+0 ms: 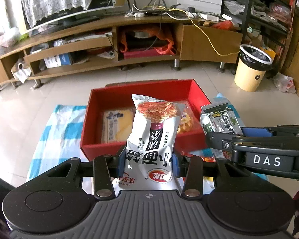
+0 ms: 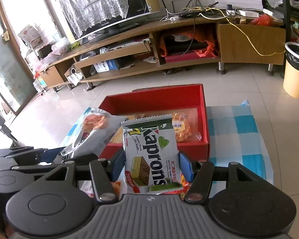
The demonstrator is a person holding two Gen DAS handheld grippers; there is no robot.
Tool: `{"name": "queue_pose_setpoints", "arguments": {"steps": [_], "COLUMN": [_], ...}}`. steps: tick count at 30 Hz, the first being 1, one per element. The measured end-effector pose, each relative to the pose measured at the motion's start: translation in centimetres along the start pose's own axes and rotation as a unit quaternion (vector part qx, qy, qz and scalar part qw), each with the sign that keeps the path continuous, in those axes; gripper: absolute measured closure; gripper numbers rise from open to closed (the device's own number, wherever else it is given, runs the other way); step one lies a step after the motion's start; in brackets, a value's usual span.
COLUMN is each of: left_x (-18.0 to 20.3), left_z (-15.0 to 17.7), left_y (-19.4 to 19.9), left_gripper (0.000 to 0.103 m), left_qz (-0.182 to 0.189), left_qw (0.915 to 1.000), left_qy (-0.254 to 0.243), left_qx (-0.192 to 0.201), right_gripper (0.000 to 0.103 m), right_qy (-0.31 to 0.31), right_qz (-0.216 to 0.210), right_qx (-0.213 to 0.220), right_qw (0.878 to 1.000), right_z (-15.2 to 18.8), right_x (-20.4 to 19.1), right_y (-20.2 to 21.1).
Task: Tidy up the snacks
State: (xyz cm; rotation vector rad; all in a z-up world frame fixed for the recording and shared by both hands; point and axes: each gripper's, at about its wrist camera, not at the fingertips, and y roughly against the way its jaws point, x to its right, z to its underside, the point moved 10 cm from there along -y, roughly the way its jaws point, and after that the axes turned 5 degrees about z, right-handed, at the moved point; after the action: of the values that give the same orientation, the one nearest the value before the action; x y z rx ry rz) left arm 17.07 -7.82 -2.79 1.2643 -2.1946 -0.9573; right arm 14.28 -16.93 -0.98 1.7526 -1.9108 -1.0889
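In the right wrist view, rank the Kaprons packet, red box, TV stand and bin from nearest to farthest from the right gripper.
1. Kaprons packet, clamped in the right gripper.
2. Red box, just ahead.
3. TV stand and bin, across the floor; too close to call.

Glossy crinkled foil on the silver snack bag (image 1: pixel 149 143) and the Kaprons wafer packet (image 2: pixel 151 155), both catching glare. Matt red card for the box (image 1: pixel 101 145), on a soft blue-and-white checked cloth (image 2: pixel 241 131). Beyond the box, shiny smooth floor tiles (image 1: pixel 73 87) and satin wood-grain TV stand (image 1: pixel 209 41).
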Motion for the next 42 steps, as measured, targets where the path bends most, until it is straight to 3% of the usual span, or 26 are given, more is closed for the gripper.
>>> {"name": "queue_pose_setpoints", "arguments": {"steps": [26,42], "left_x": [-2.0,-3.9], "left_z": [-4.8,-4.3], "left_y": [-5.3,-9.4], "left_gripper": [0.054,0.054], "left_qz": [-0.034,-0.066], "left_qw": [0.9993,0.9972], "left_qy": [0.014,0.021], "left_qx": [0.006,-0.029], "right_gripper": [0.048,0.048], "right_qy": [0.0,0.01], "right_qz": [0.019,0.032], "right_qx": [0.004,-0.035], "right_qw": [1.0,0.999], "right_z": [-5.4,-5.7], "right_x": [0.9,1.2], "right_y": [-5.5,-11.1]}}
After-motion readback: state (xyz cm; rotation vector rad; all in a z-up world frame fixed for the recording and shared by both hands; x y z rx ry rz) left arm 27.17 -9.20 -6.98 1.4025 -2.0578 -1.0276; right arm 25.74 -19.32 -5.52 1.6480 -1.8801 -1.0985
